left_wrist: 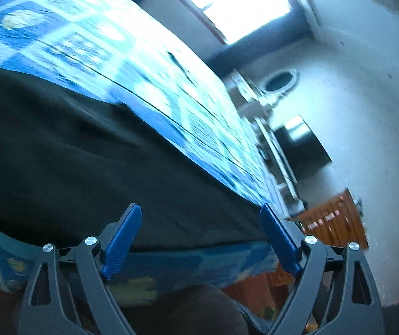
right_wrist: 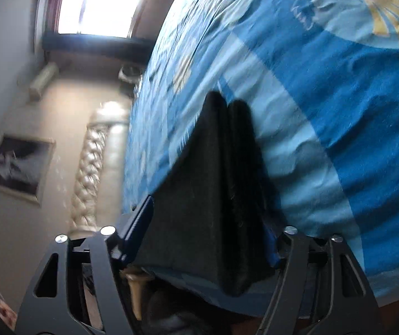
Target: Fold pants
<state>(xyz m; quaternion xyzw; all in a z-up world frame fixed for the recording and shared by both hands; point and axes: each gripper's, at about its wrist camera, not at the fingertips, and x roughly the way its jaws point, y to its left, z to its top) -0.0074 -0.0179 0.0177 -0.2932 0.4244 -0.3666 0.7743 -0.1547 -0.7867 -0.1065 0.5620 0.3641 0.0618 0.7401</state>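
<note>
Pants (right_wrist: 213,189): dark, lying on blue bedspread (right_wrist: 338,111), frame centre.
Left gripper (left_wrist: 200,237): tilted, fingers wide apart, empty.
Right gripper (right_wrist: 207,234): fingers flank pants; grip unclear.

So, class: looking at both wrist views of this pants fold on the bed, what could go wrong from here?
1. The right gripper has the folded black pants between its fingers, but a firm grip isn't clear; the stacked layers could slip apart.
2. The left gripper is open and empty, so that side of the pants may drag on the blue bedsheet.
</note>
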